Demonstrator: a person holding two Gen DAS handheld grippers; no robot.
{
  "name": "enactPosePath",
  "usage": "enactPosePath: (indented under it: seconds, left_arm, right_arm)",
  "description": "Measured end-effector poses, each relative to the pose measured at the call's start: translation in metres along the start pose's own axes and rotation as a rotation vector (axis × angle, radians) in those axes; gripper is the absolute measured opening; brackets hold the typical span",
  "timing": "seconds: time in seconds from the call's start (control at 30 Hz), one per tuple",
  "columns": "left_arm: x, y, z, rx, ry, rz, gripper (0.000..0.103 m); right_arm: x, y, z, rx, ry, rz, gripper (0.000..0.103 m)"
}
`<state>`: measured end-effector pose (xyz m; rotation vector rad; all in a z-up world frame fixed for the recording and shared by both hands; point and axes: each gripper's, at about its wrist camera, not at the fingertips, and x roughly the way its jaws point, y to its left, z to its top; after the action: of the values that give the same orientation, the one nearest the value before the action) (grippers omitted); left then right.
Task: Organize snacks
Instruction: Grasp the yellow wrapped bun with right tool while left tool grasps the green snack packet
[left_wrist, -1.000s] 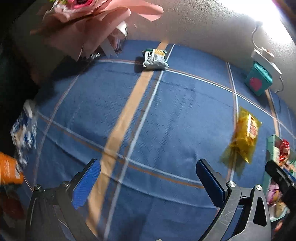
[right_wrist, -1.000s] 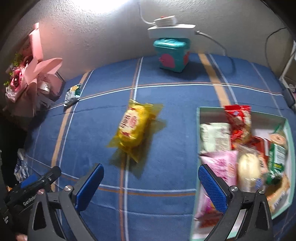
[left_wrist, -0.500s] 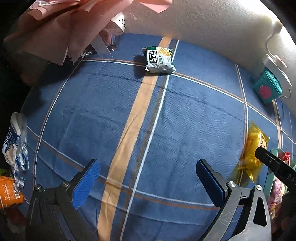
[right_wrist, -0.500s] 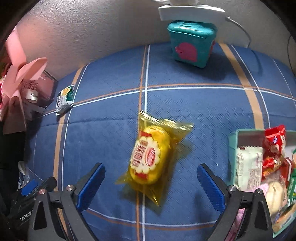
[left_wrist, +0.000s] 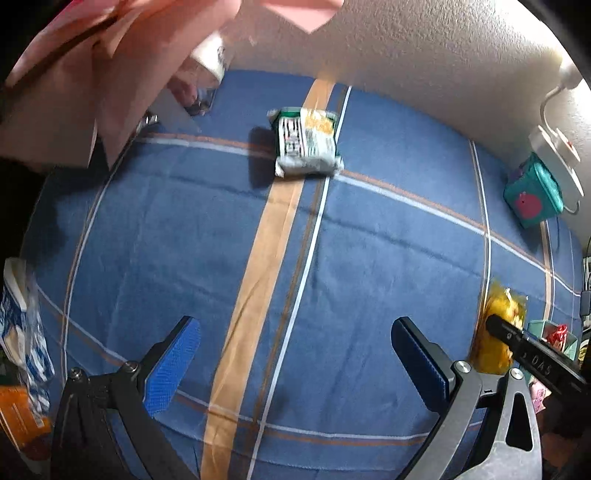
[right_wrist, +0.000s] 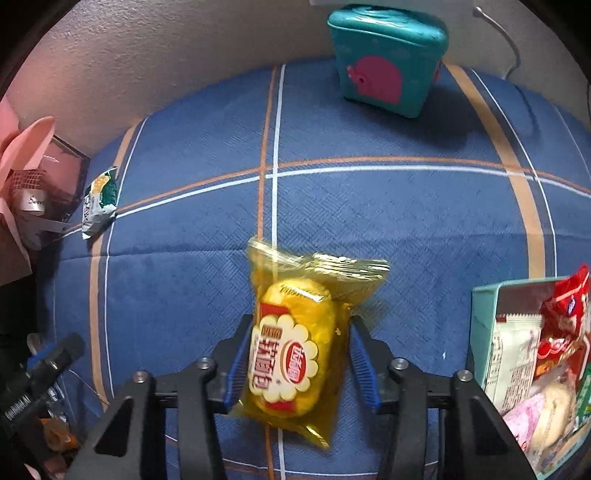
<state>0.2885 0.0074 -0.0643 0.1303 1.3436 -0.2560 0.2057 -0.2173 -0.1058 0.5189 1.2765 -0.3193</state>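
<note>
The right gripper (right_wrist: 295, 363) is pinching the yellow snack (right_wrist: 291, 347) between its fingers, needing a lift into the box (right_wrist: 484, 332), while the left gripper (left_wrist: 295, 363) is hovering spread.

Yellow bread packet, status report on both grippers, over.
Right gripper shut on yellow plastic bread packet. Left gripper open, empty. Teal snack box alongside, path unobstructed.

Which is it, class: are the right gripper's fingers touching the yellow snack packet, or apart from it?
Touching. In the right wrist view the right gripper has closed round the yellow snack packet, and both blue fingers press against the wrapper's sides with no gap showing.
</note>
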Motion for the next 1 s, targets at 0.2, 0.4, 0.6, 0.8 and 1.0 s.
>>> enactPosePath:
  seconds: [0.2, 0.4, 0.6, 0.8, 1.0]
  left_arm:
    - [0.001, -0.006, 0.034, 0.024, -0.066, 0.006, 0.102]
    - [0.019, -0.008, 0.061, 0.028, -0.097, 0.012, 0.102]
    - [0.041, -0.010, 0.093, 0.028, -0.142, 0.044, 0.095]
    - [0.061, -0.016, 0.111, 0.033, -0.186, 0.054, 0.087]
    - [0.078, -0.020, 0.120, 0.030, -0.170, 0.095, 0.056]
  right_arm:
    - [-0.001, 0.010, 0.017, -0.027, 0.002, 0.000, 0.042]
    - [-0.007, 0.028, 0.039, -0.081, -0.028, 0.009, 0.042]
    - [-0.006, 0.056, 0.067, -0.178, -0.068, -0.009, 0.042]
    - [0.004, 0.074, 0.083, -0.230, -0.088, -0.007, 0.042]
    - [0.012, 0.077, 0.085, -0.250, -0.089, 0.006, 0.042]
